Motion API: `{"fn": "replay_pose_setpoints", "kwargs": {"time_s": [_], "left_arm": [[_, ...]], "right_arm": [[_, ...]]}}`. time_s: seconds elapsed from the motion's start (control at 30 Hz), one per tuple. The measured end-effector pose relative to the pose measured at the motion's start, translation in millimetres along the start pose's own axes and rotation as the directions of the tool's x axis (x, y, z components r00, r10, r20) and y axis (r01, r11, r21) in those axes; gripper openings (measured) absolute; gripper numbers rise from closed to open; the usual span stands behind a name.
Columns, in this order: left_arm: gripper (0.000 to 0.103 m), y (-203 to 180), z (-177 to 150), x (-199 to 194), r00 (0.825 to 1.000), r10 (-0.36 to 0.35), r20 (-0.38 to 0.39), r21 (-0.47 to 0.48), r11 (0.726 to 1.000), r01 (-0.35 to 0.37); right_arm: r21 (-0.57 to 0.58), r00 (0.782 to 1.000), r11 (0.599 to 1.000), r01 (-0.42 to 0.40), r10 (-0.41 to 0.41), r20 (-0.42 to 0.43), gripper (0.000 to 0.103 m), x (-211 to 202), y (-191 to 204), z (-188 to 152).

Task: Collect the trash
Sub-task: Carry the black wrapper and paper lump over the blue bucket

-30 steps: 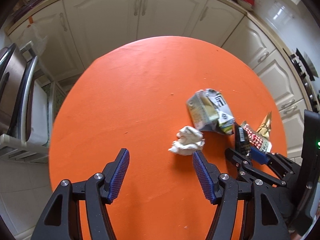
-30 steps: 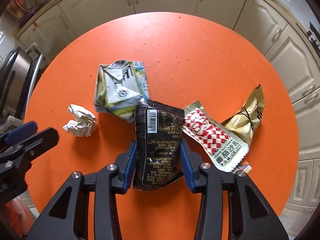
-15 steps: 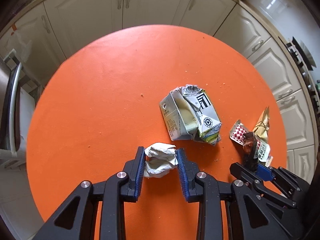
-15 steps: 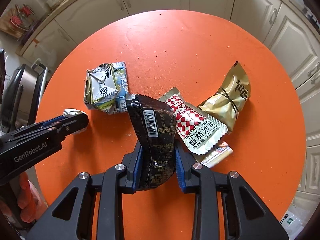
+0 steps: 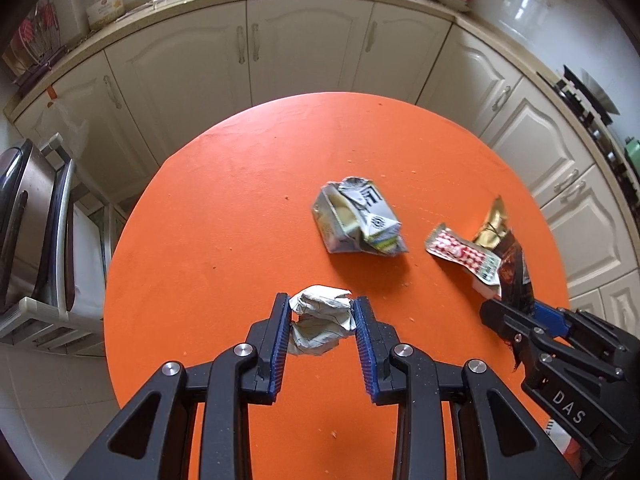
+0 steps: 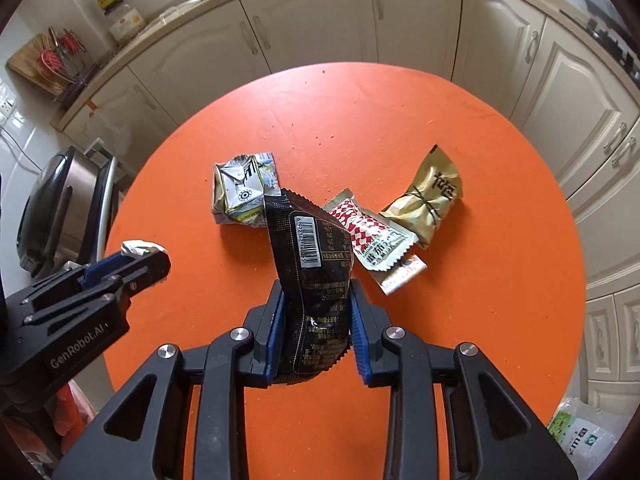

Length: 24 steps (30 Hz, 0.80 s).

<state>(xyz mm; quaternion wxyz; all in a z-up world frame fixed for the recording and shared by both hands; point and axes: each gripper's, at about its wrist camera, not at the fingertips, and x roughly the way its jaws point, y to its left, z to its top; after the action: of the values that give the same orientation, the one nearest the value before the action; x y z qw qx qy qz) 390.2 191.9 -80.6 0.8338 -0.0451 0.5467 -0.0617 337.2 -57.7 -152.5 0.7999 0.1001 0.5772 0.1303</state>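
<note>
My left gripper [image 5: 320, 308] is shut on a crumpled white paper ball [image 5: 320, 320], held a little above the round orange table [image 5: 240, 208]. My right gripper [image 6: 316, 300] is shut on a black snack wrapper [image 6: 312, 272] with a barcode, also lifted off the table. On the table lie a crushed milk carton [image 5: 356, 216] [image 6: 242, 196], a red-and-white checked wrapper [image 6: 370, 236] [image 5: 460, 250] and a gold wrapper [image 6: 432, 200] [image 5: 490, 226]. In the right wrist view the left gripper [image 6: 140, 258] shows at the left with the paper ball [image 6: 140, 248] in its tip.
Cream kitchen cabinets [image 5: 304, 48] curve round behind the table. A metal appliance [image 5: 24, 216] stands on a rack at the left. A small flat wrapper [image 6: 400, 274] lies under the checked one. A plastic bag [image 6: 580, 444] sits on the floor at the right.
My left gripper slid onto the paper ball, shut on it and raised it. My right gripper lifted the black wrapper clear of the other wrappers.
</note>
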Motion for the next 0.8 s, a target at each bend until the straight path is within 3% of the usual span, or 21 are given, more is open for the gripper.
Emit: {"fn": "replay_pose_setpoints", "kwargs": {"time_s": [0.23,0.5,0.8], "left_arm": [[0.027,-33.3,-26.7,-28.5,0.999,-0.029,0.025,0.073,0.997,0.027],[0.027,-107.2,-41.1,-33.4,0.998,-0.057,0.028,0.202,0.978,0.051],[0.028,-220.8,-54.2,-16.0,0.997,-0.071,-0.006,0.398,0.915,0.068]], "right_arm": [[0.049,0.998,0.999,0.0,-0.003,0.067,0.03,-40.3,-22.2,-19.6],[0.165,0.994,0.986,0.026,-0.044,0.103,0.03,-73.1,-85.5,-47.3],[0.352,0.984,0.934,0.058,-0.113,0.139,0.03,-101.5,-178.1,-87.3]]}}
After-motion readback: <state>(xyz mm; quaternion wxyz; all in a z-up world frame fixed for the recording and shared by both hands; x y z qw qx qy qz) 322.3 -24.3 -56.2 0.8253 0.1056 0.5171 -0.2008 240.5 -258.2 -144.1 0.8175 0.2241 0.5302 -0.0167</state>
